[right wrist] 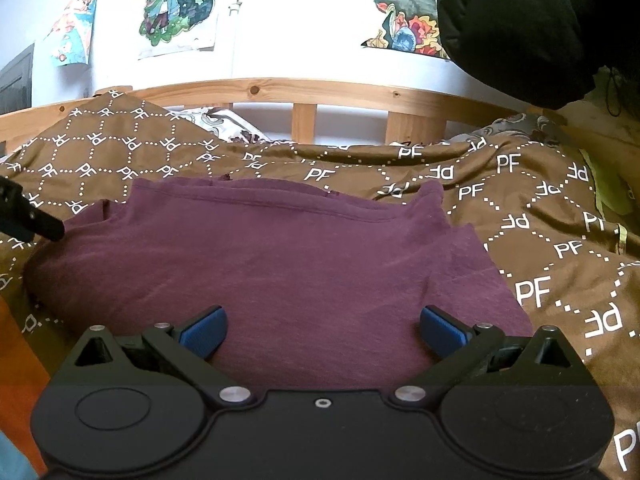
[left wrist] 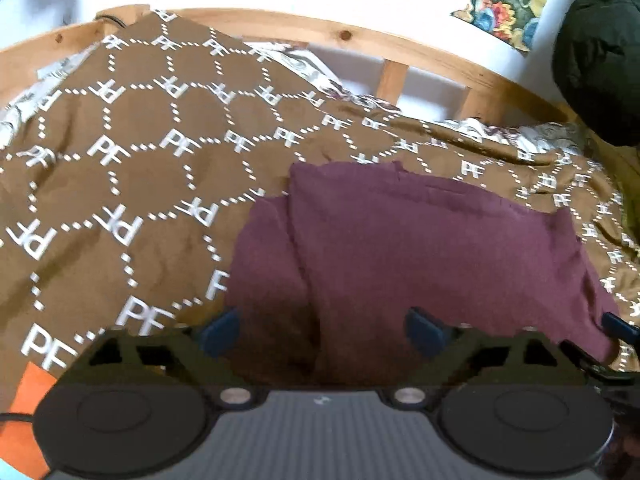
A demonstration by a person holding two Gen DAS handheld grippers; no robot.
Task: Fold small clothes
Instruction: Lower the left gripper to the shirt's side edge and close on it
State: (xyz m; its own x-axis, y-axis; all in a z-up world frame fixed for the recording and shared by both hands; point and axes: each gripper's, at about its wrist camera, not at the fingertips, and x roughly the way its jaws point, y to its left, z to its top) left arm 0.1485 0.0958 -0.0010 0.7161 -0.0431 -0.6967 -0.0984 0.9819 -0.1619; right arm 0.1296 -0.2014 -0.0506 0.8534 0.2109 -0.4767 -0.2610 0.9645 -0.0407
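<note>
A maroon garment (left wrist: 420, 248) lies partly folded on a brown "PF" patterned blanket (left wrist: 132, 152); it also shows in the right wrist view (right wrist: 280, 256). My left gripper (left wrist: 324, 332) is open, its blue-padded jaws spread above the garment's near left edge, holding nothing. My right gripper (right wrist: 322, 330) is open above the garment's near edge, empty. The left gripper's finger (right wrist: 36, 222) shows at the garment's left corner in the right wrist view. The right gripper's fingertip (left wrist: 618, 326) shows at the garment's right corner in the left wrist view.
A wooden bed rail (right wrist: 304, 92) runs behind the blanket (right wrist: 540, 208). Posters (right wrist: 180, 4) hang on the white wall. A dark bulky fabric object (right wrist: 520, 20) hangs at the upper right. An orange cloth (left wrist: 28, 412) lies at the lower left.
</note>
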